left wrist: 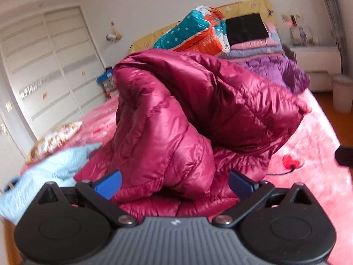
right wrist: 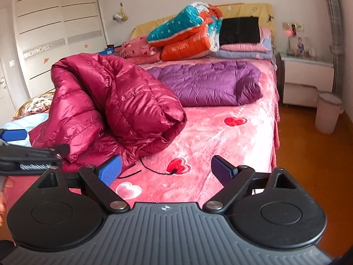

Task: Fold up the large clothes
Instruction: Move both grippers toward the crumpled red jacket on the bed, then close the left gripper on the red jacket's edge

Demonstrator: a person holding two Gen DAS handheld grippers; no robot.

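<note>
A shiny crimson down jacket (left wrist: 183,114) lies bunched in a tall heap on the pink bed (left wrist: 313,176). It also shows in the right wrist view (right wrist: 114,101) at left of centre. My left gripper (left wrist: 174,183) is open, its blue pads on either side of the jacket's near folds, and nothing is clamped. My right gripper (right wrist: 165,172) is open and empty above the pink heart-print blanket (right wrist: 209,141), right of the jacket. The left gripper shows in the right wrist view (right wrist: 24,152) at the left edge. A black drawstring (right wrist: 154,167) trails from the jacket.
A folded purple down jacket (right wrist: 209,84) lies farther up the bed. Stacked quilts and pillows (right wrist: 198,33) sit at the headboard. A light blue garment (left wrist: 50,170) lies at left. A nightstand (right wrist: 306,77), a bin (right wrist: 328,112) and orange floor are at right. A wardrobe (right wrist: 55,33) stands at left.
</note>
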